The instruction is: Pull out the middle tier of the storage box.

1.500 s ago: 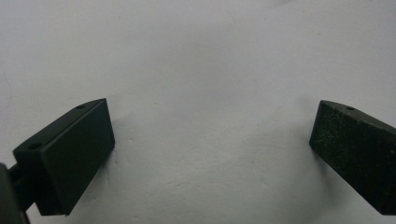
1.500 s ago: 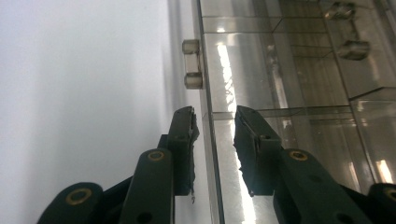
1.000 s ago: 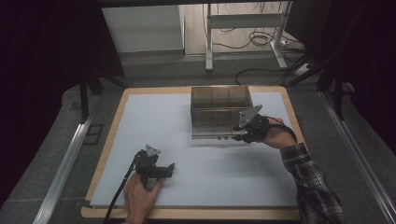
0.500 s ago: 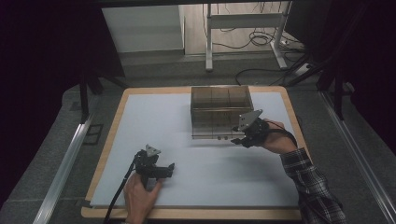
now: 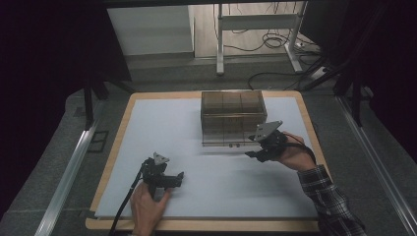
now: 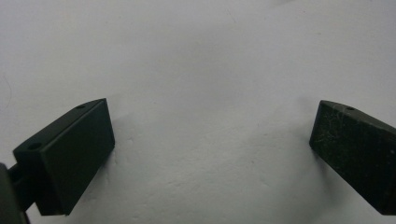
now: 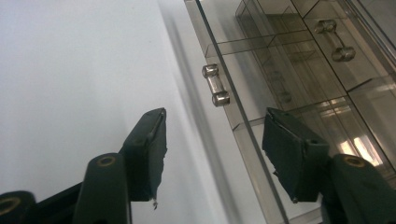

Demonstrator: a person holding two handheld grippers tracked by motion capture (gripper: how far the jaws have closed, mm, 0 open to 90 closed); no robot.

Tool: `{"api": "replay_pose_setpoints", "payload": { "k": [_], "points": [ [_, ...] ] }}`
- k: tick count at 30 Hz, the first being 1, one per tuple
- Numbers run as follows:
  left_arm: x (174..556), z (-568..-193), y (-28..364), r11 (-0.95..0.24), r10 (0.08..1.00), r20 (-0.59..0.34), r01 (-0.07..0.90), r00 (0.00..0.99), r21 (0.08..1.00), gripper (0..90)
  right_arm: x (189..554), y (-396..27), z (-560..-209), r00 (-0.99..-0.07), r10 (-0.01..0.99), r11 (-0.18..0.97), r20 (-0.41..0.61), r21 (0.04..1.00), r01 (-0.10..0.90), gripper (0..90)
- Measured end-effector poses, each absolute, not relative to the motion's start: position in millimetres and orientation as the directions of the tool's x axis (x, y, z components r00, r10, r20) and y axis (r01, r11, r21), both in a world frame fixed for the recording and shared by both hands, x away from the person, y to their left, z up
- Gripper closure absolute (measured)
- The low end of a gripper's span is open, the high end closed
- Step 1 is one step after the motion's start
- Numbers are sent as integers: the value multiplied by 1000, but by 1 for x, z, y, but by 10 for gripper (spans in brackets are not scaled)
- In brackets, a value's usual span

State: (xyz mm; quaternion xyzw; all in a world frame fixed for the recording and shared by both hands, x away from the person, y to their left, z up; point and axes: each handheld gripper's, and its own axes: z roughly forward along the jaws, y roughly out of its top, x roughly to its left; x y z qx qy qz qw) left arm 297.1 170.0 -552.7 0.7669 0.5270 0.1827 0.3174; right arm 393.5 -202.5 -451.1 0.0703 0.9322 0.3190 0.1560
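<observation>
A clear brown drawer box [image 5: 231, 110] stands at the back of the white board [image 5: 162, 128]. Its bottom drawer is pulled out a little, and the drawer's small clear handle [image 5: 234, 145] [image 7: 215, 91] faces the near side. My right gripper [image 5: 252, 153] [image 7: 215, 116] sits at the drawer's right front corner. Its jaws have just been opening and stand apart, with the drawer's front panel [image 7: 243, 135] running between them and neither pad pressing on it. My left gripper [image 5: 174, 178] [image 6: 211, 102] rests open over the bare white surface at the near left, with nothing between its jaws.
The board has a wooden rim [image 5: 115, 147] and lies on a grey table. Metal rails [image 5: 69, 172] run along both sides. A desk frame and cables [image 5: 265, 44] stand on the floor behind.
My right hand and gripper have shifted slightly to the right and toward the near side. The left gripper has stayed where it was.
</observation>
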Motion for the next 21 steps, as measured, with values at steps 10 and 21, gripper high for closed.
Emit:
{"api": "replay_pose_setpoints", "payload": {
  "k": [10, 21],
  "points": [
    [297, -553, 170, -237, 926, -57, 692, 374, 682, 0, 379, -207, -454, -932, 283, 755, -225, 652, 71, 316],
    [297, -553, 169, -232, 927, -61, 693, 370, 683, 0, 367, -208, -465, -919, 342, 721, -198, 682, 122, 249]
  ]
}}
